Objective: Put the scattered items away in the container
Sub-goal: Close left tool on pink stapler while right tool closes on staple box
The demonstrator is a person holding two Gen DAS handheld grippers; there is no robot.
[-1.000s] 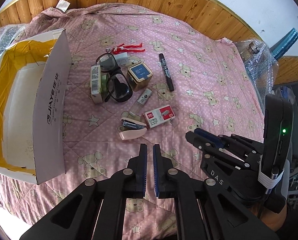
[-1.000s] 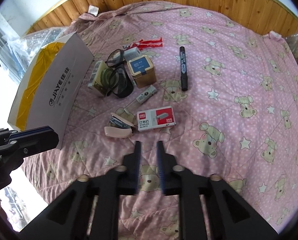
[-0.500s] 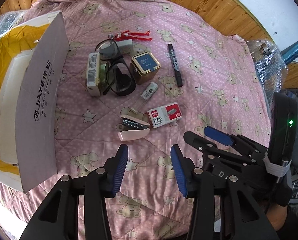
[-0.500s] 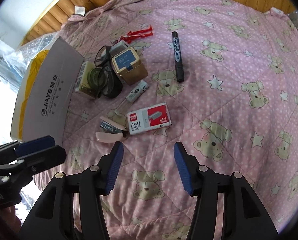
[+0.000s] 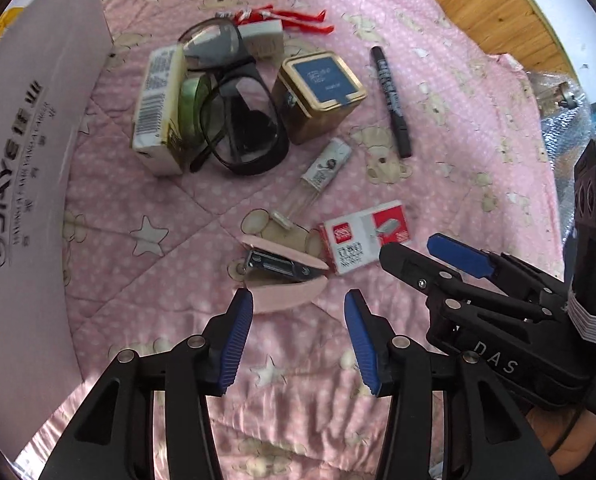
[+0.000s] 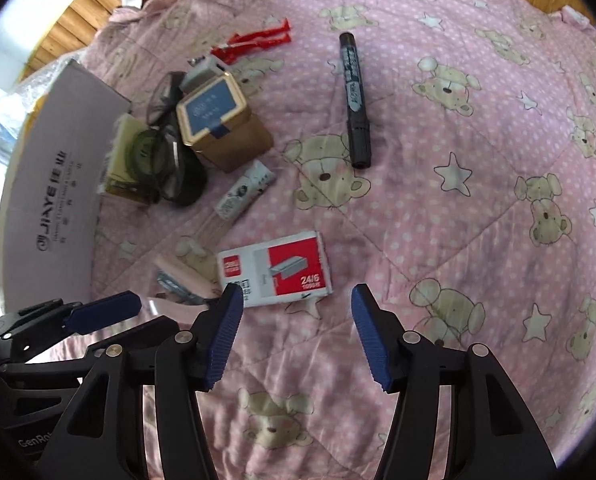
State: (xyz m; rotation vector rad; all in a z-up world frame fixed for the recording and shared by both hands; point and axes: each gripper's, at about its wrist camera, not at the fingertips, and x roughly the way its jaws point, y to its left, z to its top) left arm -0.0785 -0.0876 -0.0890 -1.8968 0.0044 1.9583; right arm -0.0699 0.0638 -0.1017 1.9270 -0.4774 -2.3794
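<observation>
Left wrist view first: pretty much nothing looks tidied so far. The left gripper has its blue pads spread wide and holds nothing, hovering just short of the pink stapler, which lies on the pink bear quilt touching the red-and-white staple box. Beyond those sit a small clear tube, a gold tin with a blue lid, black glasses leaning against a cream carton, a black marker off on its own, and some red clips at the far side. The white cardboard box, the container here, stands at the left edge with its flap up; its inside isn't visible from this angle, so whether anything is in it can't be told. The right gripper shows from the side, fingers apart

Right wrist view: the right gripper is also spread and empty, sitting just near the staple box, with one pad close to the box's left end. The marker, tin, glasses and clips all lie out on the quilt. The cardboard box is off to the left, well apart from the marker

So the guess is the job is right at the start: every visible item is left to go, with the stapler and staple box looking like the first picks
</observation>
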